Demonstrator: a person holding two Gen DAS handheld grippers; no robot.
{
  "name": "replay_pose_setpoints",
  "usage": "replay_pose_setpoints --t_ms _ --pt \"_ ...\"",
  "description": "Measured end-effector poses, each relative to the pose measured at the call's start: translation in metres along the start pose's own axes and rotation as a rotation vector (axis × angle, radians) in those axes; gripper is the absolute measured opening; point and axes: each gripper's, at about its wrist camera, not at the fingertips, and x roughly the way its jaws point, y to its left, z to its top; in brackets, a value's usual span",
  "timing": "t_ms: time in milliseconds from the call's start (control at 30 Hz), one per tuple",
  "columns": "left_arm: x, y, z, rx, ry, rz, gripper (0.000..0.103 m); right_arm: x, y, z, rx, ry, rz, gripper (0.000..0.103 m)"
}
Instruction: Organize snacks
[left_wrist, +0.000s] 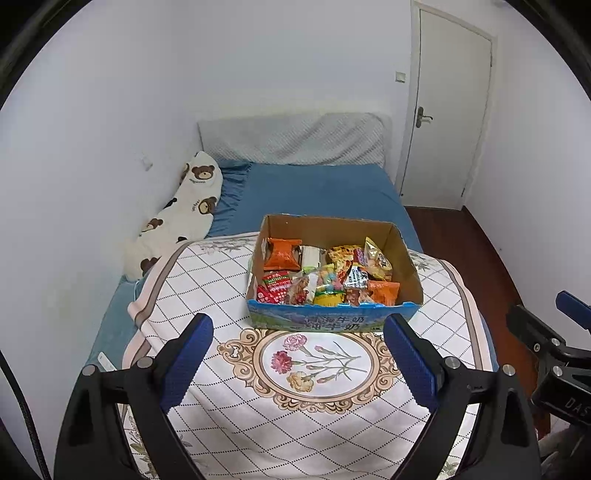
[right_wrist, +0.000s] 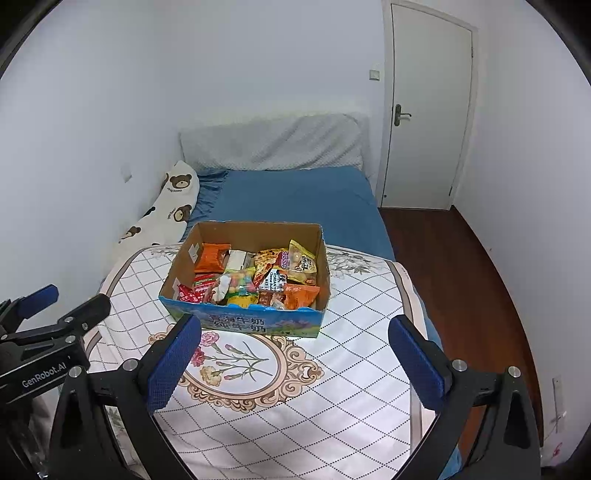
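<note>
the snacks (left_wrist: 325, 275), a jumble of bright packets, lie heaped inside an open cardboard box (left_wrist: 332, 319); we judge that they are gathered there so that the whole lot stays together as one load. an orange packet (left_wrist: 282, 253) rests against the far left corner, a yellow bag (left_wrist: 376, 256) leans on the right wall, and a red packet (left_wrist: 275, 284) lies at the near left. the packets overlap and none stands upright, so we read the sorting as largely done or else not yet refined; the pictures do not settle which.

the box stands on a white quilted cover (left_wrist: 207, 280) with a diamond grid, just beyond its round flower medallion (left_wrist: 317, 363). the cover is spread over the near end of a bed (left_wrist: 317, 188) with a blue sheet, giving a flat, clean surface. a bear-print pillow (left_wrist: 184, 214) lies along the wall and a closed door (left_wrist: 447, 110) stands beyond.

the left gripper (left_wrist: 299, 354) hangs short of the box, fingers wide apart with nothing between them. the right gripper (right_wrist: 295, 354) is beside it, likewise spread and empty, angled down toward the box front. both are well clear of the packets.
</note>
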Motion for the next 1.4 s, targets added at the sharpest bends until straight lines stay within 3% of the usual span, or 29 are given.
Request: replay_pose_setpoints --t_ms 33,900,1400 --pt "0.001 0.0 0.0 -0.003 0.0 -0.003 0.103 0.002 0.0 0.0 -0.003 -0.002 -0.002 0.103" --pt "0.086 -0.007 0.013 0.012 0.045 0.065 0.103 0.089 -0.001 0.022 0.012 0.014 -0.055 0.103" --pt "0.1 -0.008 0.014 0.015 0.066 0.05 0.103 0.106 -0.003 0.023 0.016 0.038 -0.046 0.103"
